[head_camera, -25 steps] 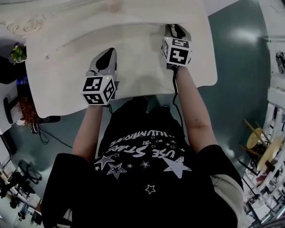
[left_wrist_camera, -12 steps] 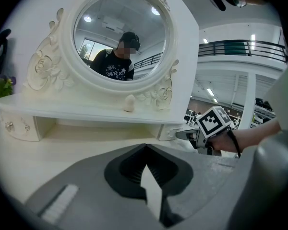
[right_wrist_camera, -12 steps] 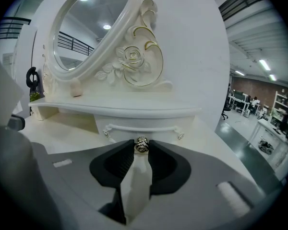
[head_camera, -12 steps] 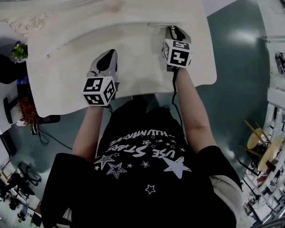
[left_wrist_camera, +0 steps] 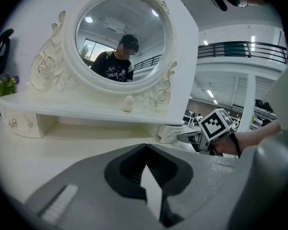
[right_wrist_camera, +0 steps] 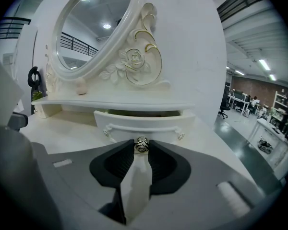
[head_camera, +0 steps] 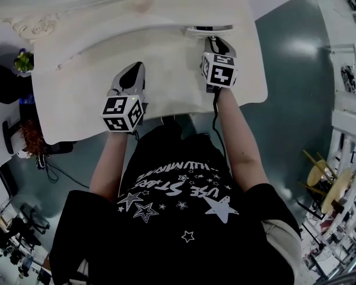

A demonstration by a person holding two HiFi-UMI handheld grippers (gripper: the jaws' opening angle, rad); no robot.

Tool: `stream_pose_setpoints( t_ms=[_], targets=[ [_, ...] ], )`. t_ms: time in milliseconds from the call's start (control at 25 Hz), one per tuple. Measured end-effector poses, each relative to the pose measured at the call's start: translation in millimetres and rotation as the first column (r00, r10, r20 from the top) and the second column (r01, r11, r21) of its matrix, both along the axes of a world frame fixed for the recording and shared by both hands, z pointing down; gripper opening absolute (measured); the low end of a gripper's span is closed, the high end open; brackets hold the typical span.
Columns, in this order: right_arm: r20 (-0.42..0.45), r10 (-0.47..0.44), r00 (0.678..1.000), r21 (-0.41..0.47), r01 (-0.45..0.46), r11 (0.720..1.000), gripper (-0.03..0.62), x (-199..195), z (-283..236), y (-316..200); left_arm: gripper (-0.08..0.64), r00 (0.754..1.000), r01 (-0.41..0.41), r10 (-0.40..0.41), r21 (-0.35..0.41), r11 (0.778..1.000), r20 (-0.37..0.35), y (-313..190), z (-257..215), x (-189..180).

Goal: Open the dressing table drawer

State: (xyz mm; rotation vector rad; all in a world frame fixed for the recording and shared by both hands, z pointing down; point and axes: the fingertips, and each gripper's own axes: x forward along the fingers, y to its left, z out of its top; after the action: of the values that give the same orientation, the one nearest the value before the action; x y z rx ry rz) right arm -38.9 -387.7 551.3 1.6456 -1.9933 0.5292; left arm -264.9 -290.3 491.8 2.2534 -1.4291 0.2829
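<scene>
Drawer [right_wrist_camera: 144, 122] sits ajar, your right gripper [right_wrist_camera: 142, 147] pinching its knob [right_wrist_camera: 141, 143]: pull straight and level toward you, with the closed, empty left gripper [left_wrist_camera: 145, 148] kept aside.

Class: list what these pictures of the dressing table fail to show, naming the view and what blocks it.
1. Inside of the drawer: right gripper view, hidden behind its own front and the shelf above.
2. The knob in the head view: covered by the right gripper shut on it.
3. The little knobs far left, left gripper view: too small to describe.
</scene>
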Motion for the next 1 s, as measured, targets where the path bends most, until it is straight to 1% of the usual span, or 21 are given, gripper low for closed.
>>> stream_pose_setpoints(
  t_ms=[1000],
  targets=[
    [0.003, 0.001, 1.0, -0.016, -0.001, 1.0, 0.123, 2.1, 0.3, 29.8, 0.001, 1.0, -0.002, 0.002, 0.002, 1.0, -0.009, 17.7, -1.7, 9.3]
  ],
)
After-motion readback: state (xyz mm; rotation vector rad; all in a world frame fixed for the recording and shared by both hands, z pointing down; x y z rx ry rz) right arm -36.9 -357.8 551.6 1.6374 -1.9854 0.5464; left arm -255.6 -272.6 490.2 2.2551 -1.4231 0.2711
